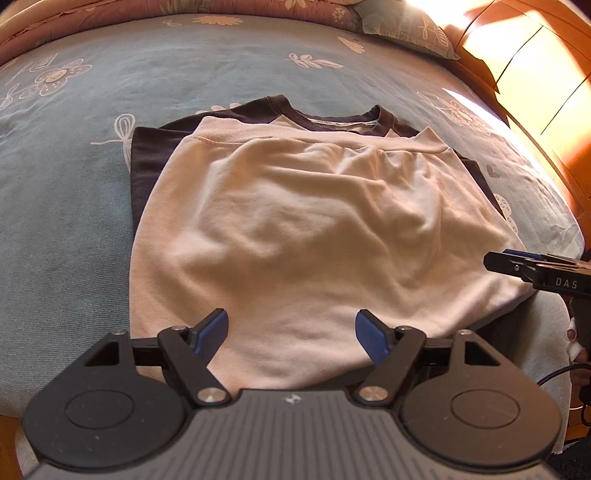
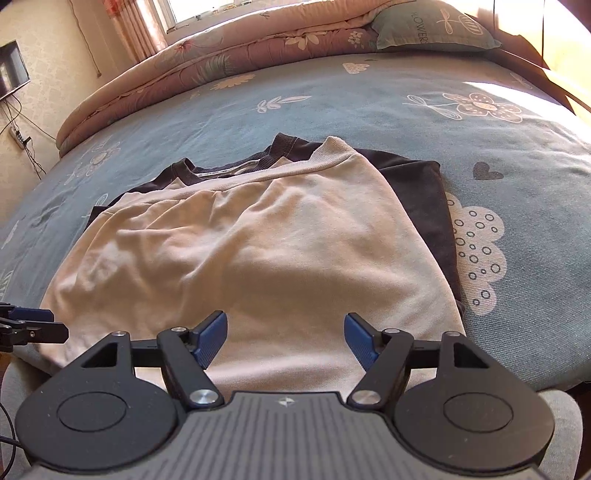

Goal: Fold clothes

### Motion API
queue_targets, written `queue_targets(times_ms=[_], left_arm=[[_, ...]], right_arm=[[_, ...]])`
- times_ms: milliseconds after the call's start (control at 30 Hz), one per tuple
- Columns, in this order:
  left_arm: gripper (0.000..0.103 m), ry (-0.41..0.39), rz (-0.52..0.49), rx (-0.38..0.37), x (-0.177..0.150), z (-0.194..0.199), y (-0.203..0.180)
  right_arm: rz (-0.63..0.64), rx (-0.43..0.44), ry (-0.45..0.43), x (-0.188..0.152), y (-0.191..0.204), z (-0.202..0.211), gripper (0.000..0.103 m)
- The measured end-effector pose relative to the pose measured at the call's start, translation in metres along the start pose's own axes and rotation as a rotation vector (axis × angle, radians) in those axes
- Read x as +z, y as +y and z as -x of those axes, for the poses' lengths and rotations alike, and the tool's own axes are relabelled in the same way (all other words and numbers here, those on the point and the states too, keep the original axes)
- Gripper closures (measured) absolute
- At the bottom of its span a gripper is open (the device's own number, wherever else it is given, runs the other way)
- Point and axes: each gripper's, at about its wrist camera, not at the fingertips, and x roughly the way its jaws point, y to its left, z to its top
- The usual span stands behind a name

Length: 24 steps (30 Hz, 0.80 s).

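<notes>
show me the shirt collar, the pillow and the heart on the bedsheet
shirt collar (image 1: pixel 332 119), left wrist view, on the dark ribbed neckband
pillow (image 2: pixel 432 26), right wrist view, on its printed front face
heart (image 2: pixel 487 170), right wrist view, on the middle of the dark heart print on the bedsheet (image 2: pixel 332 96)

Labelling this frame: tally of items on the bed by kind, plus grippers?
Garments: 1, a cream-and-dark shirt, folded up.
Pillows: 1, the blue pillow.
Quilts: 1, the pink quilt.
Hand-held grippers: 2, left hand-held gripper, right hand-held gripper, both open.
Total: 5.
</notes>
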Motion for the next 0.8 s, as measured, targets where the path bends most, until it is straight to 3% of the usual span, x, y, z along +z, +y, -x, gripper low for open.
queue_targets(times_ms=[167,300,400,500,600,700,800], left_arm=[[0.027,0.029,0.013,0.005,-0.007,-0.008,0.003],[0.026,0.029,0.063,-0.046,-0.015,0.001,0.021],[0.026,-0.028,0.072,-0.036,-0.01,0.019,0.028],[0.023,-0.071,0.147,-0.09,-0.002,0.026,0.044],[0.023,-0.023,0.225,-0.147,-0.002,0.015,0.06],[0.024,0.024,0.236,-0.088,-0.007,0.008,0.066],[0.023,-0.04,0.226,-0.132,-0.008,0.027,0.075]], right_arm=[[-0.007,0.017,-0.009,0.0,0.002,0.004,0.026],[0.012,0.014,0.001,-0.002,0.006,0.001,0.026],[0.009,0.022,0.008,-0.002,0.008,-0.002,0.026],[0.015,0.024,0.018,-0.004,0.011,-0.005,0.025],[0.015,0.031,0.026,-0.006,0.014,-0.008,0.025],[0.019,0.03,0.028,-0.008,0.015,-0.007,0.025],[0.023,0.029,0.031,-0.009,0.016,-0.006,0.025]])
